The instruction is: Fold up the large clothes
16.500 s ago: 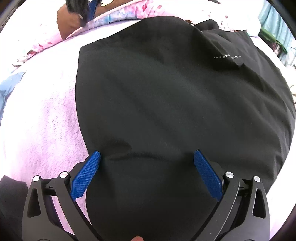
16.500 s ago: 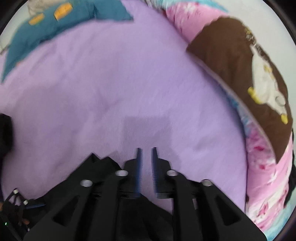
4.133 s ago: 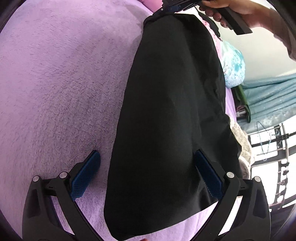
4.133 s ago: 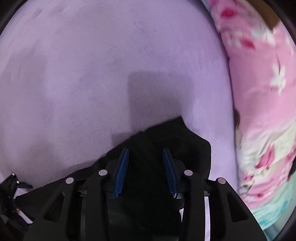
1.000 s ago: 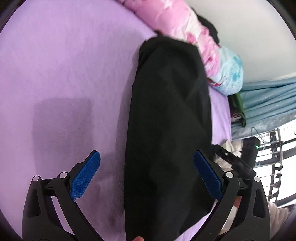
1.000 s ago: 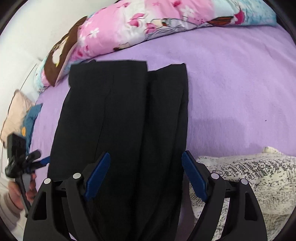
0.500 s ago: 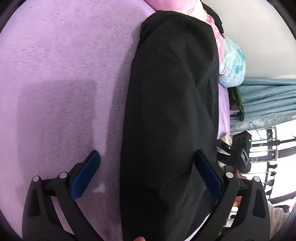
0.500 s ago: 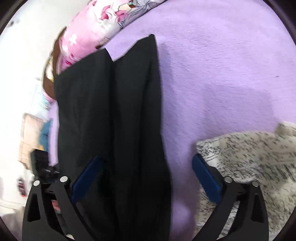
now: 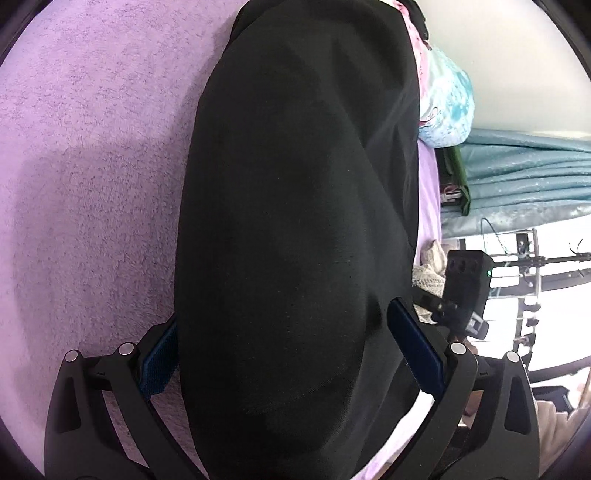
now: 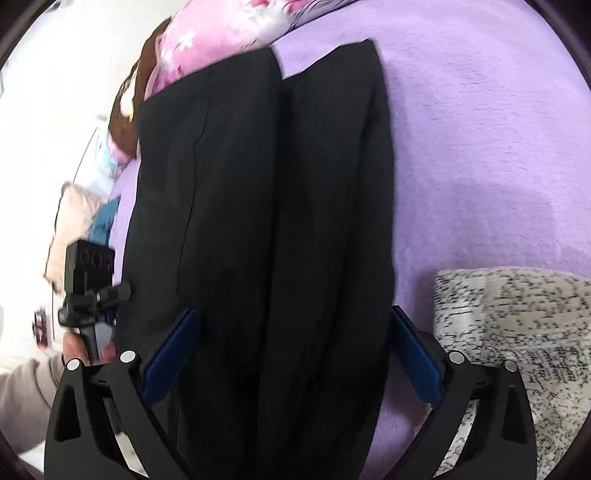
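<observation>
A black garment (image 9: pixel 295 221) lies folded into a long narrow strip on the purple blanket (image 9: pixel 92 166). My left gripper (image 9: pixel 291 354) is open, its blue pads either side of the strip's near end. In the right wrist view the same garment (image 10: pixel 258 184) shows two lengthwise folds side by side. My right gripper (image 10: pixel 295 354) is open and straddles the strip's near end. The other gripper's body (image 10: pixel 88 280) shows at the left of that view, and the right one shows in the left wrist view (image 9: pixel 465 291).
A pink floral pillow (image 10: pixel 221 33) lies at the far end of the garment. A speckled white knit (image 10: pixel 517 332) lies on the blanket to the right. A teal curtain (image 9: pixel 517 173) and a metal rack (image 9: pixel 528 277) stand beside the bed.
Both grippers have moved lower and closer over the garment's near end, so the black strip now fills the space between the open jaws in each view.
</observation>
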Motion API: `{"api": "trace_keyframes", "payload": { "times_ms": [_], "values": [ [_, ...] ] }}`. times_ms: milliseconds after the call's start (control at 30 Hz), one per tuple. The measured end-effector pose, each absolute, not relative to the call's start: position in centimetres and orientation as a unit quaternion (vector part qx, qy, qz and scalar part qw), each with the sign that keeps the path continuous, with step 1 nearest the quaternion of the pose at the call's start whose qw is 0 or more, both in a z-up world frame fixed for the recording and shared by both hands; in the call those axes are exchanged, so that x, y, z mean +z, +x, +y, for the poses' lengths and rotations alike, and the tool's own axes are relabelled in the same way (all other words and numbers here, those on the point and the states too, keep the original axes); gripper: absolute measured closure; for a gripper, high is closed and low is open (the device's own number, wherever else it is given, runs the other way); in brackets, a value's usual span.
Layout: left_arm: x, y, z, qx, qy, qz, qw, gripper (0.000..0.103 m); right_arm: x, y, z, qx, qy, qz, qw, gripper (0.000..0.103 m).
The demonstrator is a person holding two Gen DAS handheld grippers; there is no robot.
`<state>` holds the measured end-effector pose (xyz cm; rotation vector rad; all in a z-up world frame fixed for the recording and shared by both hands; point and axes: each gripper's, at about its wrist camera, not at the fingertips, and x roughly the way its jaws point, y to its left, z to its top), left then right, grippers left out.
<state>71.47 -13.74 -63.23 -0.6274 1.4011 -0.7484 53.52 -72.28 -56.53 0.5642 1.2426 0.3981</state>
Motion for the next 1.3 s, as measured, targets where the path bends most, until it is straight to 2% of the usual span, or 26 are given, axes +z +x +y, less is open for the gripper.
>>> {"api": "trace_keyframes", "payload": {
  "times_ms": [200,433,533,700,867,1000,1033,1100,1133,1167,1267,1300],
  "values": [
    [-63.2,71.8,-15.0,-0.331,-0.264,0.627,0.654,0.006,-56.8,54.1,-71.1,0.172,0.235,0.584,0.758,0.005],
    [-63.2,72.0,-16.9,-0.351,-0.251,0.636,0.639,0.007,-56.1,54.1,-69.5,0.225,0.285,0.55,0.752,0.005],
    [-63.3,72.3,-17.6,-0.354,-0.254,0.644,0.629,0.007,-57.2,54.6,-68.3,0.225,0.285,0.569,0.738,0.005],
    [-63.6,72.7,-18.3,-0.354,-0.262,0.653,0.616,0.008,-58.8,54.8,-69.0,0.22,0.335,0.566,0.72,0.005],
    [-63.8,72.9,-19.1,-0.35,-0.272,0.656,0.611,0.009,-59.0,54.1,-70.7,0.271,0.439,0.525,0.677,0.005],
    [-63.4,72.9,-20.4,-0.352,-0.268,0.659,0.608,0.01,-58.7,54.7,-68.7,0.276,0.374,0.56,0.686,0.005],
    [-63.5,72.9,-20.5,-0.351,-0.267,0.661,0.607,0.014,-58.7,54.8,-68.1,0.272,0.36,0.57,0.687,0.006],
    [-63.7,72.9,-20.4,-0.336,-0.261,0.67,0.609,0.025,-58.8,55.1,-67.5,0.259,0.346,0.584,0.687,0.022],
    [-63.8,72.9,-20.4,-0.329,-0.264,0.673,0.608,0.03,-59.0,55.1,-67.6,0.25,0.346,0.59,0.686,0.038],
    [-63.9,73.0,-20.4,-0.324,-0.271,0.677,0.602,0.034,-59.3,54.9,-67.4,0.249,0.354,0.593,0.679,0.047],
    [-63.6,73.2,-21.1,-0.324,-0.26,0.687,0.595,0.042,-59.2,54.8,-67.1,0.261,0.369,0.6,0.66,0.063],
    [-63.5,73.3,-21.4,-0.324,-0.257,0.691,0.593,0.044,-59.1,54.8,-66.7,0.262,0.367,0.602,0.658,0.066]
  ]
}}
